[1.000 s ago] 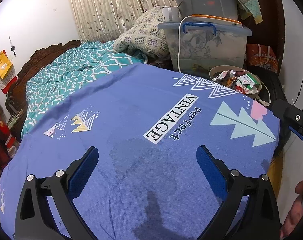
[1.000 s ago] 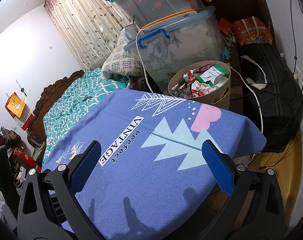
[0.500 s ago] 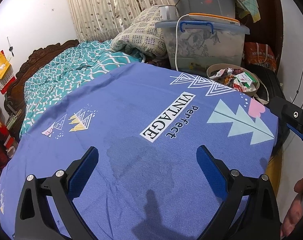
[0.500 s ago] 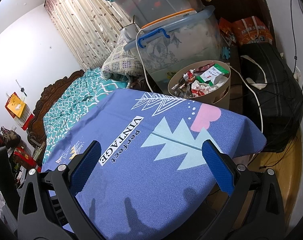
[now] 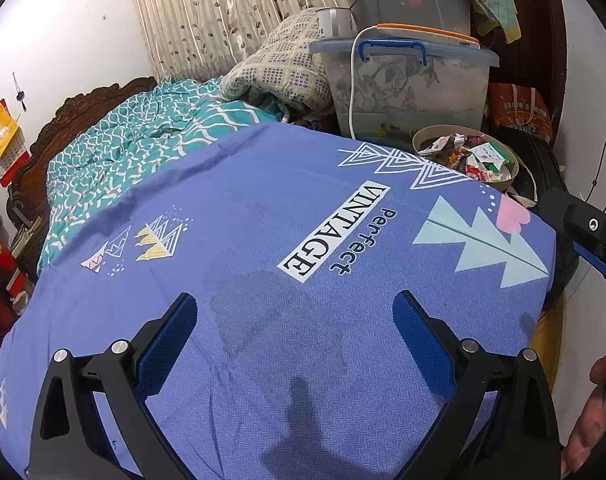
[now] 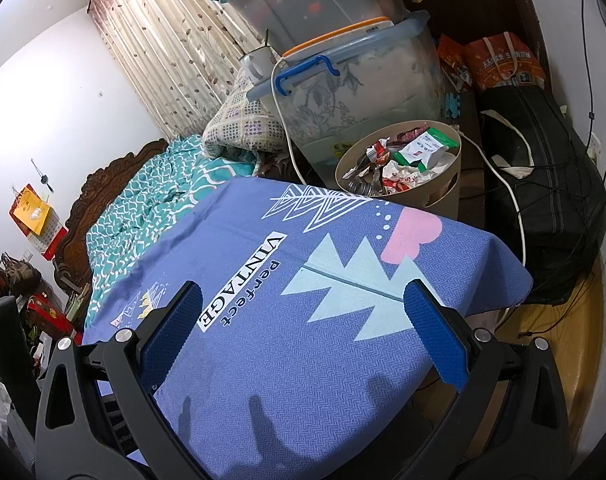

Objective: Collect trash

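A: How do the two grippers stand?

B: The left gripper [image 5: 295, 308] hangs over the near part of the table with its blue-padded fingers [image 5: 171, 336] spread wide and nothing between them. The right gripper [image 6: 303, 300] is the same: jaws wide apart, empty, over the near right part of the top.

A: And the surface under them?

B: A blue tablecloth [image 5: 263, 220] covers the whole table, printed with "Perfect VINTAGE" and pale tree shapes. It lies flat, with only the grippers' shadows on it. Its right edge drops off towards the wooden floor [image 6: 559, 344].

A: Where is the trash?

B: In a round beige bin [image 6: 435, 196] just beyond the far right corner of the table, filled to the rim with wrappers [image 6: 419, 152], among them a white and green packet.

A: What crowds that corner?

B: A clear storage box with a blue-handled lid [image 6: 355, 92] stands right behind the bin, a white cable [image 6: 283, 128] trailing down its front. A black bag [image 6: 543, 184] sits to the bin's right. A teal bedspread [image 5: 123, 160] borders the table's far left edge.

A: Anything else near?

B: In the left view, part of a hand [image 5: 591, 412] shows at the right border.
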{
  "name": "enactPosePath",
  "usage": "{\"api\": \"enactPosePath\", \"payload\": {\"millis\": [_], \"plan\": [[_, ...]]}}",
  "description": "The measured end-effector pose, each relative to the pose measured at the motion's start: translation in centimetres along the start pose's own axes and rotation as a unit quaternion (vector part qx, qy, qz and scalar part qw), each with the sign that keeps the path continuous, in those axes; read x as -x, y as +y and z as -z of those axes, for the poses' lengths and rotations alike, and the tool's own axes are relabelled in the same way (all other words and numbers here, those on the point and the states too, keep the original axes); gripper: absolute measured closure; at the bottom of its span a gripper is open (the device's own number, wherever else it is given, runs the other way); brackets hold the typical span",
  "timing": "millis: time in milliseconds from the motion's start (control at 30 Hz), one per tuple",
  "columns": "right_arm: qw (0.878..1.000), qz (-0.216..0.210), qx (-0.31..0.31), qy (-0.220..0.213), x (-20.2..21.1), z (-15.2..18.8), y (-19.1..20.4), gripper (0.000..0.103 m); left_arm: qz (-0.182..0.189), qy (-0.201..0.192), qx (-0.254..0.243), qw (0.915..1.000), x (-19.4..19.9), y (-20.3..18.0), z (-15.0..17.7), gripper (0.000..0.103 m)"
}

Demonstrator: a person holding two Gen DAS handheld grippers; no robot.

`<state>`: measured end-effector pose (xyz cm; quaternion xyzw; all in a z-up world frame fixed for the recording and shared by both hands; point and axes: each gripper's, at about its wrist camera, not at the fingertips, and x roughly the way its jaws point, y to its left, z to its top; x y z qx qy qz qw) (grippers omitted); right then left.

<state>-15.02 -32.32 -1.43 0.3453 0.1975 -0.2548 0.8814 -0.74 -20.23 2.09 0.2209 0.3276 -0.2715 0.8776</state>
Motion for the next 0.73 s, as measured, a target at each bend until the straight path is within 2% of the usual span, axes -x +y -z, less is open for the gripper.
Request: {"api": "enactPosePath", "payload": {"millis": [733], "plan": [[1.000,0.002,-0.001,0.001,0.03,0.44,-0.17,0.003,0.008,-0.001,0.005,1.0000,0.04,0.28,-0.04,0.009]]}}
